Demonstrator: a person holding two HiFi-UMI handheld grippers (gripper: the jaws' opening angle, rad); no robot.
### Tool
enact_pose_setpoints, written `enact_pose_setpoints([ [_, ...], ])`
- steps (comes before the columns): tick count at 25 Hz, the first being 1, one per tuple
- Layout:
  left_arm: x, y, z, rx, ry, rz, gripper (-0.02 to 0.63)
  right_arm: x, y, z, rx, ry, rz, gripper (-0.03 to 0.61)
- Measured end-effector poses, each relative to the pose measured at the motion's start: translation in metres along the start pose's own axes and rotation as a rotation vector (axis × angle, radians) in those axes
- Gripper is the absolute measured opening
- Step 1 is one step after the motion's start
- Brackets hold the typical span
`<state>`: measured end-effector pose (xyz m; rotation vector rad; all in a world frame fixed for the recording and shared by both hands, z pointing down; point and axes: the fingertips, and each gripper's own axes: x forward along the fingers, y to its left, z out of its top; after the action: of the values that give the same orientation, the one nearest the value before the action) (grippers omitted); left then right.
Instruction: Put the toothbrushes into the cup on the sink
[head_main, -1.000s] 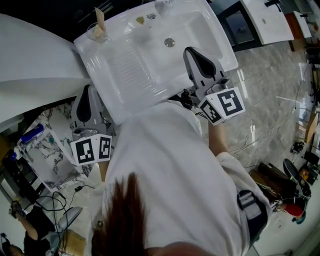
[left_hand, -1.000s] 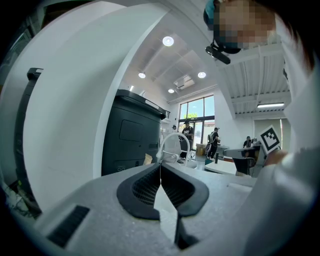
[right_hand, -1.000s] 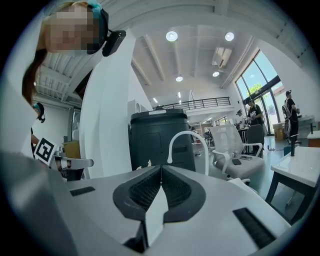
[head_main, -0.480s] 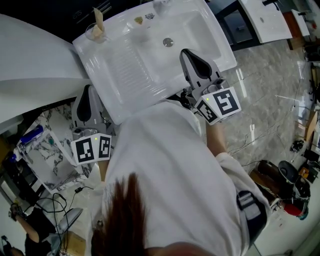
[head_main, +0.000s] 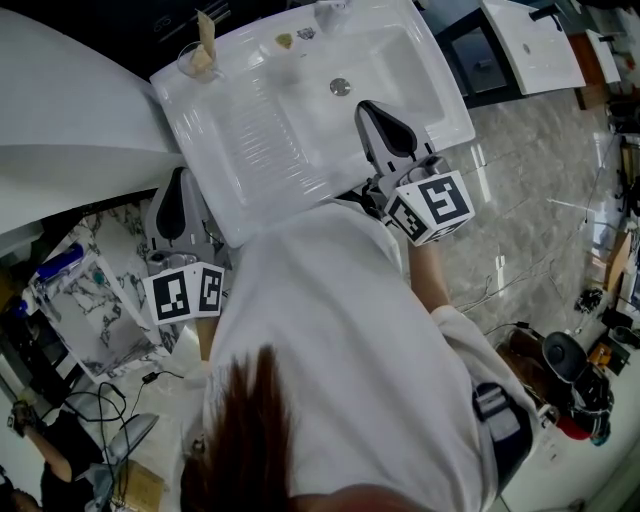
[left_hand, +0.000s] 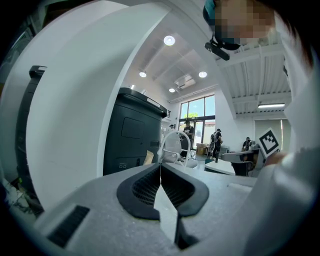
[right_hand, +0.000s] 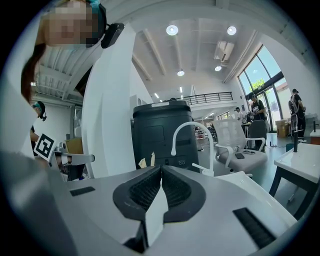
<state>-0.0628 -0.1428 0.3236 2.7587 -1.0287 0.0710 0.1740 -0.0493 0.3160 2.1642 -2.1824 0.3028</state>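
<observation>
The white sink (head_main: 260, 140) fills the top of the head view. A clear cup (head_main: 192, 64) stands on its far left corner with tan toothbrushes (head_main: 206, 32) upright in it. My right gripper (head_main: 367, 106) hovers over the basin's near edge, below the drain (head_main: 340, 87), jaws shut and empty. My left gripper (head_main: 177, 180) hangs off the sink's front left corner, also shut and empty. In the right gripper view the closed jaws (right_hand: 160, 171) point toward the white faucet (right_hand: 192, 131); tan toothbrush tips (right_hand: 148, 161) show just beyond. The left gripper view shows closed jaws (left_hand: 160, 167).
A large white curved body (head_main: 60, 110) lies left of the sink. A marble-patterned board (head_main: 105, 305) and cables (head_main: 120, 400) are on the floor at the lower left. A black cabinet (right_hand: 160, 135) stands behind the faucet. Another white basin (head_main: 530, 40) is at the top right.
My right gripper has drifted a little to the left over the sink's near edge, still shut. The left gripper has stayed in place.
</observation>
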Motion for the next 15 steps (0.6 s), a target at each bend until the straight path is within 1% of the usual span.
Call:
enact_pose_setpoints([
  [15, -0.0008, -0.0026, 0.0017, 0.004, -0.001, 0.008, 0.015, 0.0010, 0.0013, 0.0000, -0.006, -0.001, 0.025, 0.017],
])
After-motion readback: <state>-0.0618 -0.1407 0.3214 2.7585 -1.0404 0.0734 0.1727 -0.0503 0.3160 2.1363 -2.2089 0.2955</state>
